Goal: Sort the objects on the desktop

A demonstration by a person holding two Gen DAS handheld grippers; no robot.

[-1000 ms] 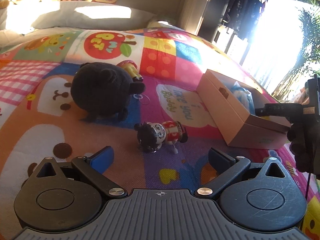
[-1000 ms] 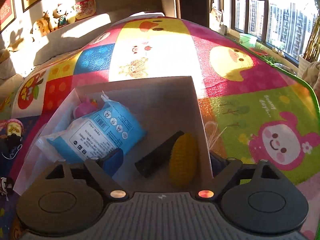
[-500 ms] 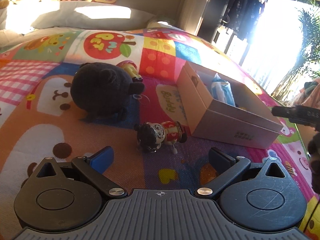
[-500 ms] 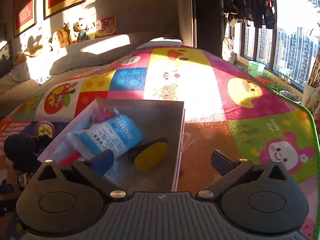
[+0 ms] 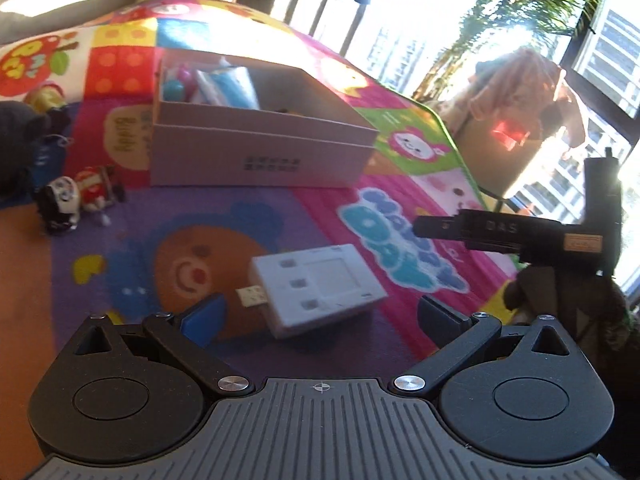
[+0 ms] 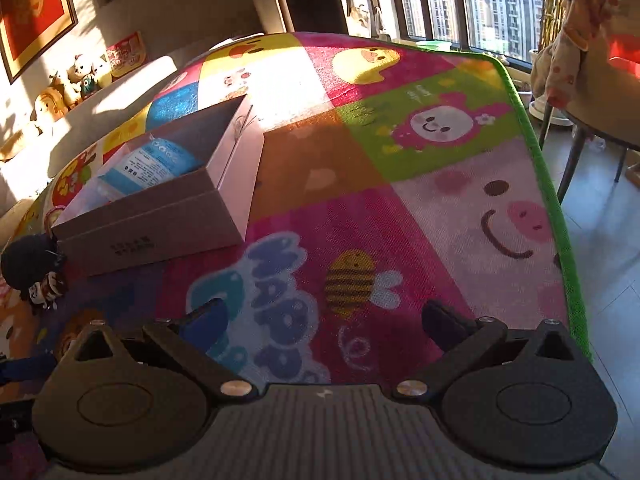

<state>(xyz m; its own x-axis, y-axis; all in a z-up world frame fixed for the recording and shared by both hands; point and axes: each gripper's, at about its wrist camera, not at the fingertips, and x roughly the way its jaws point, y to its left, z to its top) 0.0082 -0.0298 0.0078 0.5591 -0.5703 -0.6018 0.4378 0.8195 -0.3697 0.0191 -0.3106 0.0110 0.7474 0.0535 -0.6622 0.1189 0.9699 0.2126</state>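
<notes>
The colourful play mat [image 6: 360,168] covers nearly all of the floor in both views, and its green edge runs along the grey floor at about 3 o'clock in the right wrist view. On it stands the open cardboard box [image 5: 256,152], at 11 o'clock from the left gripper, with a blue and white packet [image 5: 236,88] and some small toys inside. The same box [image 6: 160,216] lies at 10 o'clock from the right gripper. A dark plush toy [image 6: 28,264] rests just left of the box. The left gripper [image 5: 320,318] hangs over the mat with its jaws wide apart, and they hold nothing. A white adapter with a USB plug [image 5: 316,288] lies flat on the mat at 12 o'clock, close before the fingers but not between them. The right gripper [image 6: 322,320] also has its jaws fully spread, with only bare mat between them. A small wind-up figure [image 5: 76,202] lies on its side at 9 o'clock, well apart from the adapter.
</notes>
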